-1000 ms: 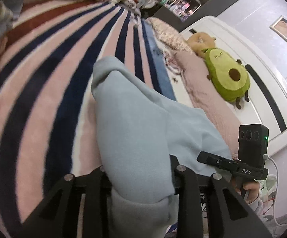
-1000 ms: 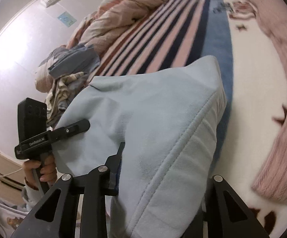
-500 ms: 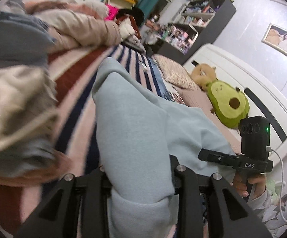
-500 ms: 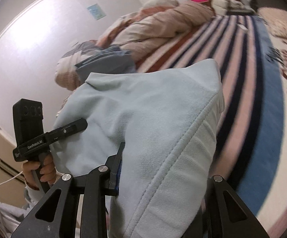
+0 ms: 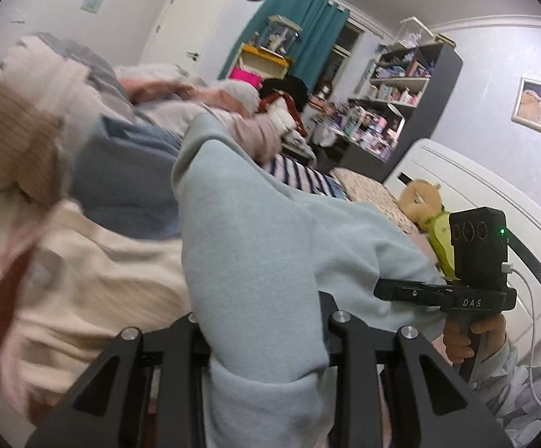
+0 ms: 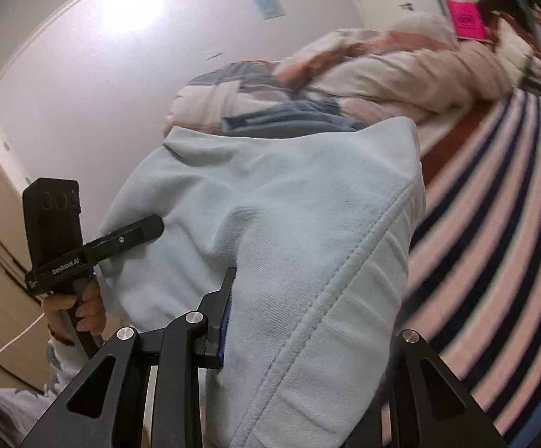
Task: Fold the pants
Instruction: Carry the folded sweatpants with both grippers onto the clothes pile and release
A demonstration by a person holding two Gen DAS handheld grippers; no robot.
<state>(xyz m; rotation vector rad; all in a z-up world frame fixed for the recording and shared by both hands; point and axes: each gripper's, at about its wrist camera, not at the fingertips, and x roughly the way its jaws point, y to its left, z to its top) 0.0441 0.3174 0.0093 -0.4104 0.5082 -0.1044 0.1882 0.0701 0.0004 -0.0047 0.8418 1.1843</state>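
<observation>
Lifted higher than a second ago: pale blue soft fleece pants (image 5: 255, 246) now raised well clear of the striped pink, white and navy bed blanket (image 6: 502, 246), with the wall clock, teal curtain and dark bookshelf (image 5: 405, 86) come into the left wrist view where only blanket showed before. Held in the air between both grippers, hanging slack and bunched, one corner peaking upward in each view. Left gripper (image 5: 266, 339) clamped on a thick fold of the pants, jaws pressed against the cloth on either side, fabric spilling down over them toward the camera. Right gripper (image 6: 304, 339) likewise gripping the pants, near a stitched seam; one jaw visible at the left of the fold with a blue pad edge, the other buried behind the cloth. Seen from the left wrist: the right gripper's black handle marked DAS, green light lit, white cable trailing, held in the person's right hand (image 5: 472, 339). Seen from the right wrist: the left gripper's handle in the left hand (image 6: 80, 310), just beside the pants' edge. Behind the pants, a blurred heap of crumpled beige, pink and grey-blue bedding (image 6: 364, 74). Further off, a green avocado plush toy (image 5: 440, 239) against the white headboard (image 5: 494, 194).
</observation>
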